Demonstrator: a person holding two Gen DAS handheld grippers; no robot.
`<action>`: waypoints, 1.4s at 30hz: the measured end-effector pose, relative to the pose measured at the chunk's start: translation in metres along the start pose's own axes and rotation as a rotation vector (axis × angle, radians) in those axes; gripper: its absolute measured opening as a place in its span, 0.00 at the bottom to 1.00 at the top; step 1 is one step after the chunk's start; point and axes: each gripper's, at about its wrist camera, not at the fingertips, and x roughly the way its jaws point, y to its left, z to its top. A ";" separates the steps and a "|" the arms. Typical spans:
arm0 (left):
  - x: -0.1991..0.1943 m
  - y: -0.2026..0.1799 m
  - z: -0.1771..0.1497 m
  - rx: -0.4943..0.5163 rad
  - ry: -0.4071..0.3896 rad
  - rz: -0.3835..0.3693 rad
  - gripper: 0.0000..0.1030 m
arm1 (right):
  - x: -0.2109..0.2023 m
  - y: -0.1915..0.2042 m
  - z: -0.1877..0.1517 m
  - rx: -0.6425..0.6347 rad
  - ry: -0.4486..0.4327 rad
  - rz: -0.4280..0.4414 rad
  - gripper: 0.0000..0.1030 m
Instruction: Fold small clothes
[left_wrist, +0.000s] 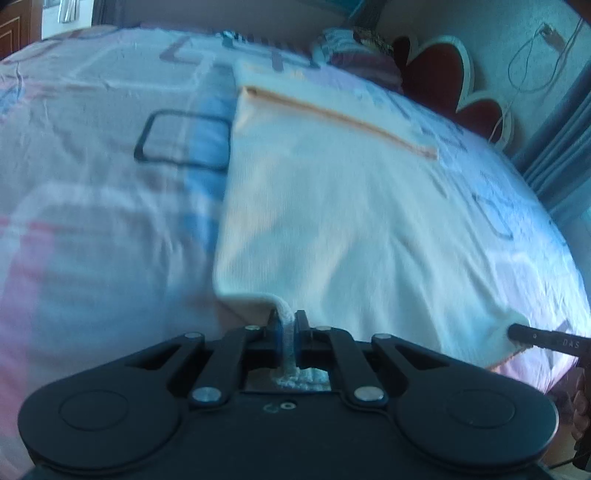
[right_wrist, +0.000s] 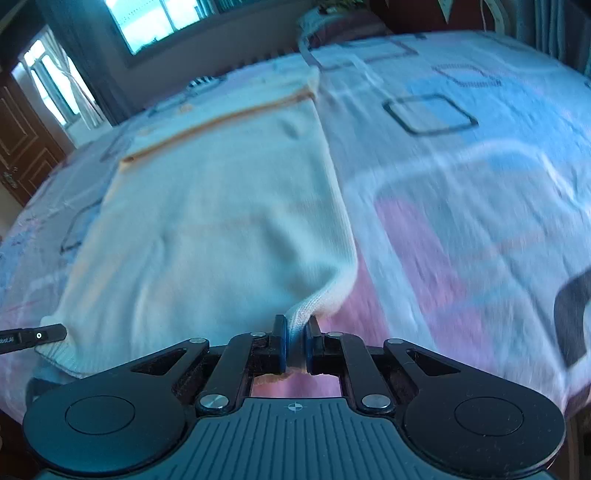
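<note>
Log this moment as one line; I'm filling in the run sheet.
step: near corners gripped | left gripper: shut on white garment | right gripper: shut on white garment | surface: patterned bedsheet

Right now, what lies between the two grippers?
Only the white knit garment's near hem, pinched by the left gripper and right gripper; both wrist views show it.

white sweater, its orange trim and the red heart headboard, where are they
white sweater (right_wrist: 221, 221), right wrist view, middle of the knit body
orange trim (left_wrist: 343, 118), left wrist view, midway along the stripe
red heart headboard (left_wrist: 436, 74), left wrist view, red face of the larger heart
</note>
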 end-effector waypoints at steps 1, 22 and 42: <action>-0.003 0.000 0.008 -0.006 -0.025 -0.006 0.05 | -0.003 0.003 0.008 -0.008 -0.017 0.008 0.08; 0.080 -0.023 0.180 -0.012 -0.280 -0.008 0.05 | 0.081 0.007 0.211 -0.018 -0.239 0.117 0.08; 0.193 0.003 0.297 -0.169 -0.238 0.120 0.05 | 0.221 -0.030 0.342 0.195 -0.146 0.149 0.08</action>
